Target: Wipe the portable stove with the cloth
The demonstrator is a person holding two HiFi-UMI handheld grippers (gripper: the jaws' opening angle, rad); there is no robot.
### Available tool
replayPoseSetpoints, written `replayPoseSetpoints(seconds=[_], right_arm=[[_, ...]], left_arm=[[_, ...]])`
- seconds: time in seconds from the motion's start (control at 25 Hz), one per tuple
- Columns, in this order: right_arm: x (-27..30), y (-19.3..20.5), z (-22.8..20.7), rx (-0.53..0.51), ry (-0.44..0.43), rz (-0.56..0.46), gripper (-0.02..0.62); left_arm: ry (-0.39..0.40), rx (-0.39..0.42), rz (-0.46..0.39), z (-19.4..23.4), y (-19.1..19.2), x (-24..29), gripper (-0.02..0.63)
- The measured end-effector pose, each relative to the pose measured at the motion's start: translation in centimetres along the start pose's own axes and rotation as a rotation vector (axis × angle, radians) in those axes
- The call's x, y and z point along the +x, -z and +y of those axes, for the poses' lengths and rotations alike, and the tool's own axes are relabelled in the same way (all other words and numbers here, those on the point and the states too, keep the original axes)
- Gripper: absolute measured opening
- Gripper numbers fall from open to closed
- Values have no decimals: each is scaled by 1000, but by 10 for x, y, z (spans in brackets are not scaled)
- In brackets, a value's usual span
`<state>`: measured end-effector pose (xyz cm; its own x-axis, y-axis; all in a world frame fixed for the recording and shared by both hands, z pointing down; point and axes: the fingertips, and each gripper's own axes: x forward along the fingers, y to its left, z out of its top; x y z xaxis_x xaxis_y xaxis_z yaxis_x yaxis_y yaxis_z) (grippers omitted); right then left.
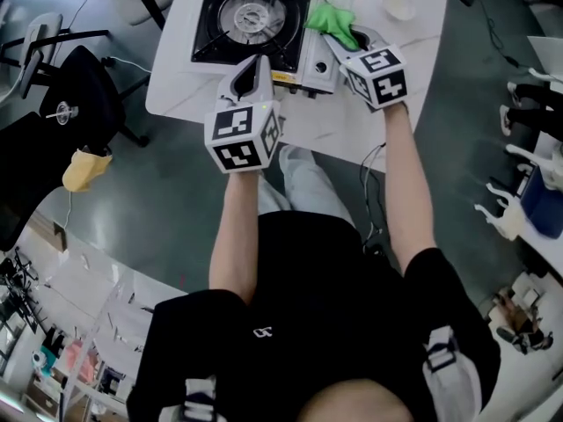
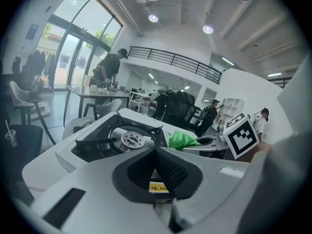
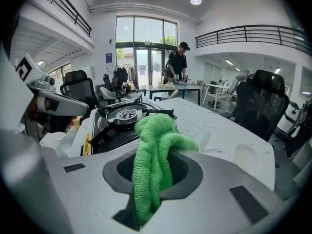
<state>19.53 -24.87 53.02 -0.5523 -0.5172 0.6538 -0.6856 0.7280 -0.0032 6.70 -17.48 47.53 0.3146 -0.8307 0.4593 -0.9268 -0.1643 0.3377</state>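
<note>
Pinching 1 cloth (image 3: 155,147), right hand-held gripper (image 3: 152,178) hovers beside 1 stove (image 1: 211,26).

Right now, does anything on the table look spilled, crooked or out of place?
Nothing stands out. The portable stove sits flat on the white table, the green cloth is clamped in the right gripper at the stove's right end, and no spill shows.

At the portable stove (image 1: 251,20) on white table (image 1: 185,86).
Pinching, apparently, green cloth (image 1: 332,19) in right gripper (image 1: 354,37); left gripper (image 1: 260,61) at front edge.
</note>
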Motion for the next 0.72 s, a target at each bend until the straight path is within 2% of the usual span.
replayPoseSetpoints(seconds=[0.28,0.52,0.72], right_arm=[[-15,12,23,32,-22,-12,67],[-21,19,47,68,-20,-36,67],[-35,30,61,160,-28,-24,67]], left_arm=[[22,13,17,-8,5,0,-3],[20,60,34,-6,6,1,-3],[95,103,25,-31,-5,6,-3]])
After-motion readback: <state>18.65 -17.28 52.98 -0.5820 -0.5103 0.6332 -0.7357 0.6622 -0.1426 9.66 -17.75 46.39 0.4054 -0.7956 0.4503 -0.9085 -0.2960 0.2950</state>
